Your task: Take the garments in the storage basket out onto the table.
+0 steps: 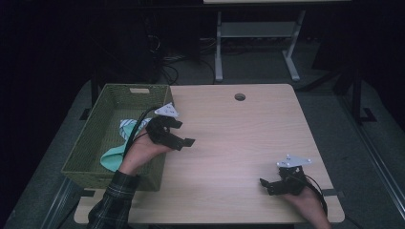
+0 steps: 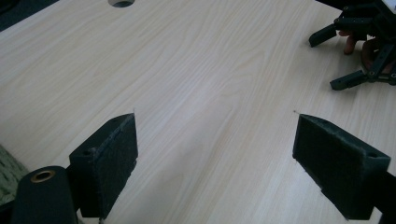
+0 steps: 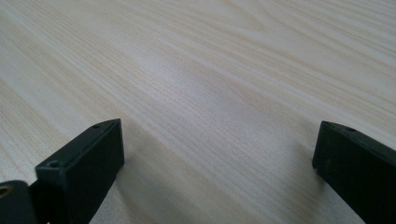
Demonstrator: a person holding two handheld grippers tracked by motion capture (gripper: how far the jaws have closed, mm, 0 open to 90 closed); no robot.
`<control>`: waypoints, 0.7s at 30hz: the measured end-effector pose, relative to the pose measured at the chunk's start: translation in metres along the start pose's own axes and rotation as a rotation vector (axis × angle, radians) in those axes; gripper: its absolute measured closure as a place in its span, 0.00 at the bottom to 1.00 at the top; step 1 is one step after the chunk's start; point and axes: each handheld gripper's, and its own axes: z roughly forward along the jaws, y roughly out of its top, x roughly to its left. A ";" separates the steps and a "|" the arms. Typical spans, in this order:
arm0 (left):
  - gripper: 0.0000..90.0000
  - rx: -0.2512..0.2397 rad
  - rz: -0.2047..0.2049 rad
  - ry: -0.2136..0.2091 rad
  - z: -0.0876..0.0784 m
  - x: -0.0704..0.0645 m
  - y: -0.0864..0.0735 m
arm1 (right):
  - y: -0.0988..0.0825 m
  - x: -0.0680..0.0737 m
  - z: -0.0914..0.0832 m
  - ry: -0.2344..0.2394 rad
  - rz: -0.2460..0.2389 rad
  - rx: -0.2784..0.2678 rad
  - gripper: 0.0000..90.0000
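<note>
Jaws of my left claw [image 1: 184,134] stand wide apart with nothing between them, hovering over bare wood just inside the tabletop's [image 1: 239,138] left edge. In the left gripper view the two padded jaws frame pale grain, and my right claw [image 2: 362,56] shows far off toward the opposite side. Just beside the left claw, past the left edge, sits the green woven basket [image 1: 90,138], its near-right rim under my left hand [image 1: 141,152]. A teal and white striped cloth [image 1: 119,143] lies crumpled inside the basket, apart from both claws. My right claw [image 1: 272,183] rests near the tabletop's near right corner, its jaws also spread wide and empty over bare wood. A round hole [image 1: 239,97] sits near the far edge.
</note>
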 end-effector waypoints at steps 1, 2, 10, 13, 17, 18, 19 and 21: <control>0.15 0.000 0.001 0.002 -0.001 0.001 -0.001 | 0.000 0.000 0.000 0.000 -0.001 0.001 0.02; 0.15 -0.005 -0.006 0.002 -0.002 0.001 -0.001 | 0.000 0.000 0.000 0.000 0.000 0.000 0.02; 0.15 -0.013 -0.013 0.032 -0.013 0.011 -0.005 | 0.000 0.000 0.000 0.000 -0.001 0.000 0.02; 0.15 -0.013 -0.019 0.042 -0.017 0.015 -0.007 | 0.000 0.000 0.000 0.000 0.001 0.000 0.02; 0.16 -0.019 -0.041 0.053 -0.023 0.018 -0.010 | 0.000 0.000 0.000 0.000 0.001 0.000 0.02; 0.16 -0.023 -0.034 0.057 -0.023 0.019 -0.010 | 0.000 0.000 0.000 0.000 -0.001 0.001 0.02; 0.16 -0.019 -0.042 0.060 -0.025 0.020 -0.011 | 0.000 0.000 0.000 0.000 0.000 0.000 0.02; 0.16 -0.027 -0.053 0.065 -0.027 0.021 -0.012 | 0.000 0.000 0.000 0.000 0.000 0.000 0.02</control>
